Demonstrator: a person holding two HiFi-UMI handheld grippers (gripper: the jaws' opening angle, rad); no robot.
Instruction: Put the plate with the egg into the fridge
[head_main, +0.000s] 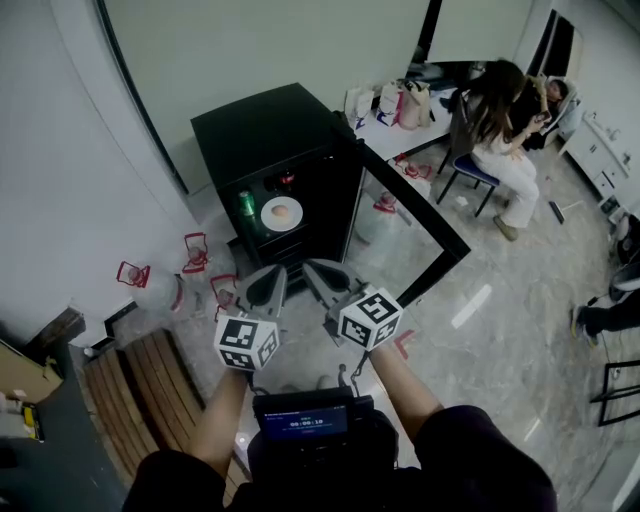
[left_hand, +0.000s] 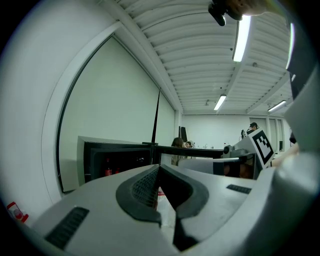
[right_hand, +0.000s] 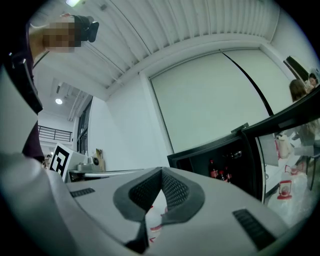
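"What did only the head view show?"

"A green can (head_main: 246, 203), then the round white plate (head_main: 270, 221) with the egg (head_main: 283, 212), inside the boxy black fridge (head_main: 262, 128)."

"And the grippers?"

"On the left gripper (head_main: 263, 288) and the right gripper (head_main: 325, 284), the ribbed dark fingers (left_hand: 140, 190) were pressed together, empty."

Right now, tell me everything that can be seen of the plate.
The plate is round, white and smooth, with no visible pattern. It lies flat on a shelf inside the open black fridge and shows only in the head view, from above. A pale brown egg rests on its middle. A green can stands just to its left in that view; whether they touch is unclear.
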